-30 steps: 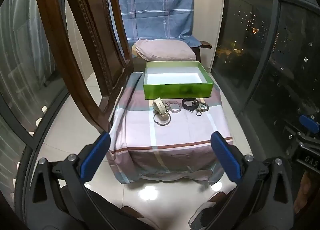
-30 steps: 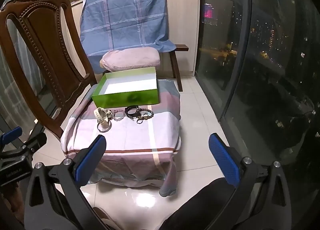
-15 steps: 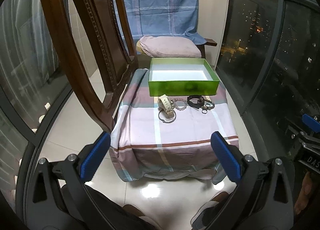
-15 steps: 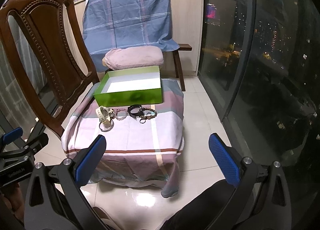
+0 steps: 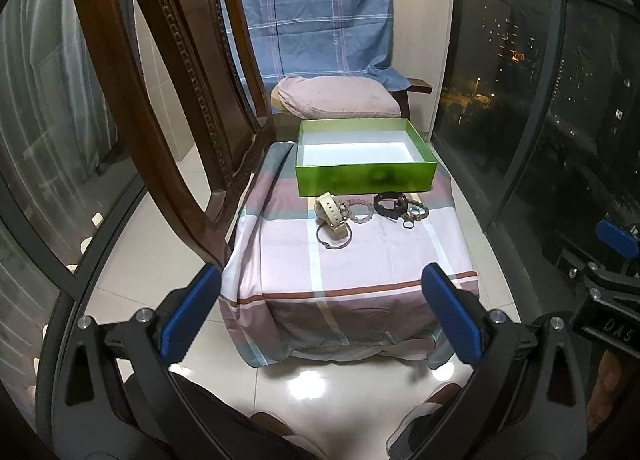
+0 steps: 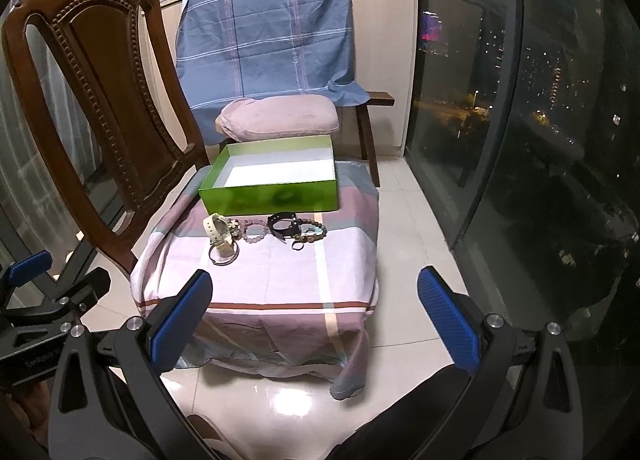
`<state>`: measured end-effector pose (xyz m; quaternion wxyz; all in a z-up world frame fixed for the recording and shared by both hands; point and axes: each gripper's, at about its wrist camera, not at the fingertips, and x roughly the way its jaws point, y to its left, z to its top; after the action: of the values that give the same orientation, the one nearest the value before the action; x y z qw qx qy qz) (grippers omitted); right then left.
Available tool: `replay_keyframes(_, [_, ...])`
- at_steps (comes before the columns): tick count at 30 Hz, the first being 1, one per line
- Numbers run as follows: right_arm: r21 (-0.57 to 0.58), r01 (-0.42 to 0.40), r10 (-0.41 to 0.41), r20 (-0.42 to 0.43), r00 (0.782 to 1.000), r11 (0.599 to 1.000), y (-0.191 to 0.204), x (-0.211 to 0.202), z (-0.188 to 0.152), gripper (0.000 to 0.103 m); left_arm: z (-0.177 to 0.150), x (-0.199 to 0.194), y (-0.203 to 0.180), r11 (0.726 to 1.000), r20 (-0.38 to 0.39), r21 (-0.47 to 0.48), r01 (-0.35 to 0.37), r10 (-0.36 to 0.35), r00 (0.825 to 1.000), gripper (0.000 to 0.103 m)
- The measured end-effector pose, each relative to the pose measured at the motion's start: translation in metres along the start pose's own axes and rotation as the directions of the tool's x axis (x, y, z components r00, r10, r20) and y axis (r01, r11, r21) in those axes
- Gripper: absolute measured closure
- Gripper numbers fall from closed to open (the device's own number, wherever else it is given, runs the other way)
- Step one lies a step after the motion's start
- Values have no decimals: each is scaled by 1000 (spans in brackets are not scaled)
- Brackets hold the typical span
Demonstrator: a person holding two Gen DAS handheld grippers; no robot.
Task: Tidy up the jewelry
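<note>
Both tongs spread wide, gripping nothing: left tongs [image 5: 320, 308], right tongs [image 6: 314, 310]. Jewelry row [image 5: 370, 212] on tabletop [image 5: 360, 260], straight ahead, lying crosswise before green box [image 5: 364, 180]. Left tongs more squarely lined up.

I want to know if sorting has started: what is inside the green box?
Nothing shows inside the green box: only its bare white floor. The strip just behind its near wall is hidden. The watch and bracelets lie on the cloth in front of it.
</note>
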<state>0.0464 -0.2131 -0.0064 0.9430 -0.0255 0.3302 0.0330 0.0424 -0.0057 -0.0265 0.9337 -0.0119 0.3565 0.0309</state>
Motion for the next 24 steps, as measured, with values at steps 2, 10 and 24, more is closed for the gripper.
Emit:
replay_keyframes(2, [-11, 0, 0, -3, 1000, 1000, 2, 2, -2, 3, -1, 2, -1, 1000, -6, 2, 2, -2, 1000, 4])
replay_keyframes(10, [-23, 11, -11, -21, 1000, 1000, 2, 8, -1, 3, -1, 8, -1, 1000, -18, 4, -1, 1, 1000, 4])
replay_keyframes(24, [1, -2, 2, -127, 992, 1000, 1, 34, -6, 3, -5, 39, 2, 1000, -66, -12, 8, -8, 998, 4])
